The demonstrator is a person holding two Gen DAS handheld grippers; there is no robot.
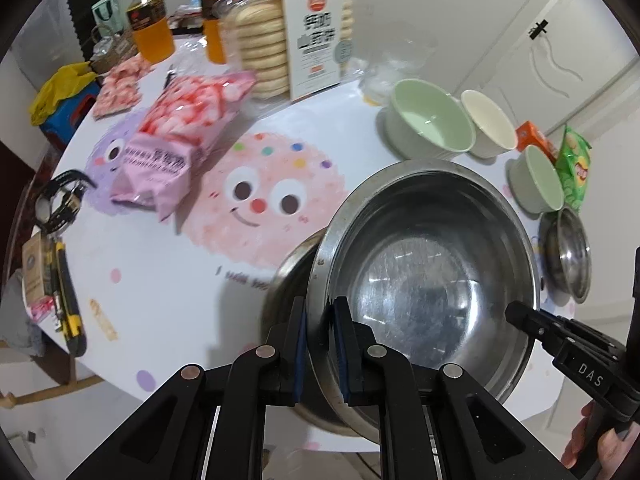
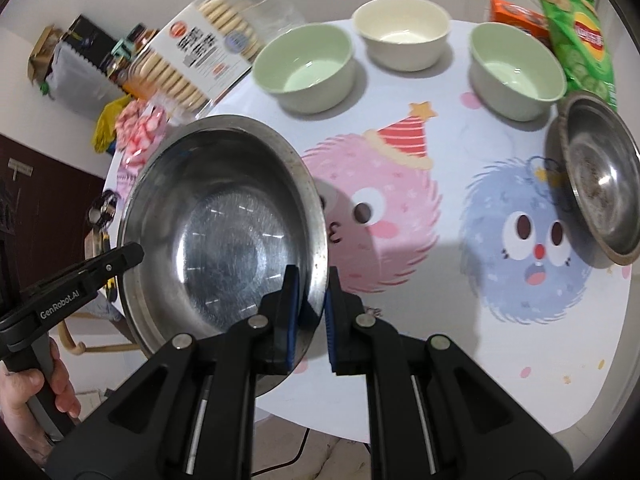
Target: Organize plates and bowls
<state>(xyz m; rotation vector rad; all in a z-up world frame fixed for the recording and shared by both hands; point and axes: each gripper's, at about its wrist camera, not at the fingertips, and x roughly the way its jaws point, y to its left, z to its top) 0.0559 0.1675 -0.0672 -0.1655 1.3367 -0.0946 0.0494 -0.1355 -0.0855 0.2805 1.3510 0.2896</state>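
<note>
Left wrist: both grippers [image 1: 320, 344] [image 2: 310, 316] clamp steel bowl [image 1: 420, 272] rim; possibly second bowl beneath, unseen rightward.

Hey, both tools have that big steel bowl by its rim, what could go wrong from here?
1. The left tool and right tool pinch only the thin rim of the large steel bowl; it might slip or tilt.
2. The smaller steel bowl leans tilted near the table's edge; a knock could send it off.
</note>
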